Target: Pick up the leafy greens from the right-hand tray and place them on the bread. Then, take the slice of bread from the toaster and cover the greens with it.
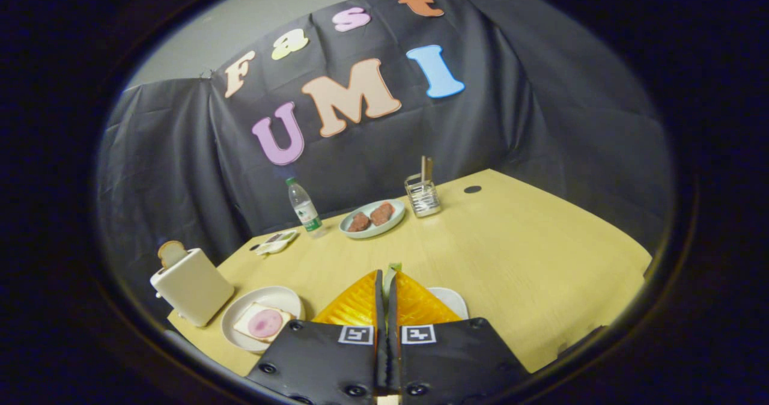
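The tongs (388, 279) are pinched right down to a sliver of a gap, and poking out at their tips is a scrap of pale green, the leafy greens (393, 268), gripped between both fingers and held up above the bench (528, 261). Just behind the right finger peeks the rim of a white tray (452, 300), sitting on the wood. Off to the left of the fingers, close by, there's a white plate (237, 321) carrying a slice of bread (262, 322) topped with a round pink slice of ham (265, 322), uncovered. Further left, at the bench's corner, stands the cream toaster (191, 286), tilted in this view, with a browned slice of toast (171, 252) standing up out of its slot. Well beyond the fingertips, toward the dark cloth wall, a pale green plate (372, 220) holds two brown patties. To its left stands a clear water bottle (304, 206) with a green cap; a small white dish (277, 243) lies nearby. To the plate's right sits a wire holder (423, 196) with sticks rising from it.
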The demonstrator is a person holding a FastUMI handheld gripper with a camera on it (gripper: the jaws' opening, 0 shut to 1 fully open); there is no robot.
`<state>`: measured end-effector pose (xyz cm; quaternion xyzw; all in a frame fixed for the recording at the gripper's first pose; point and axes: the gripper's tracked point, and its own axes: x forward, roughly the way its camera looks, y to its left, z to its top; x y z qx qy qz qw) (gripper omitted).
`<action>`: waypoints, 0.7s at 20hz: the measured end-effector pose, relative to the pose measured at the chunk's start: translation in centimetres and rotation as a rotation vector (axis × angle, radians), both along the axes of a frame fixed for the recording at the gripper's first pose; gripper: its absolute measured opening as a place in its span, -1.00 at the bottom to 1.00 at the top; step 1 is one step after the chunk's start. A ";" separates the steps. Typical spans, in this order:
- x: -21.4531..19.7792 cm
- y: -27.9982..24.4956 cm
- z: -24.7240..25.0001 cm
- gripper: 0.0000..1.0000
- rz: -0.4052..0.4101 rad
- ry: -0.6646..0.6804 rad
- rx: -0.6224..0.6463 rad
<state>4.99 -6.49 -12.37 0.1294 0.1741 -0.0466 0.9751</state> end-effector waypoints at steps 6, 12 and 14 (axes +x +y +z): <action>0.6 6.9 2.6 -0.94 0.111 -0.051 0.000; 1.4 16.6 2.6 -0.93 0.280 -0.033 0.028; 1.8 19.5 1.9 -0.93 0.324 -0.009 0.040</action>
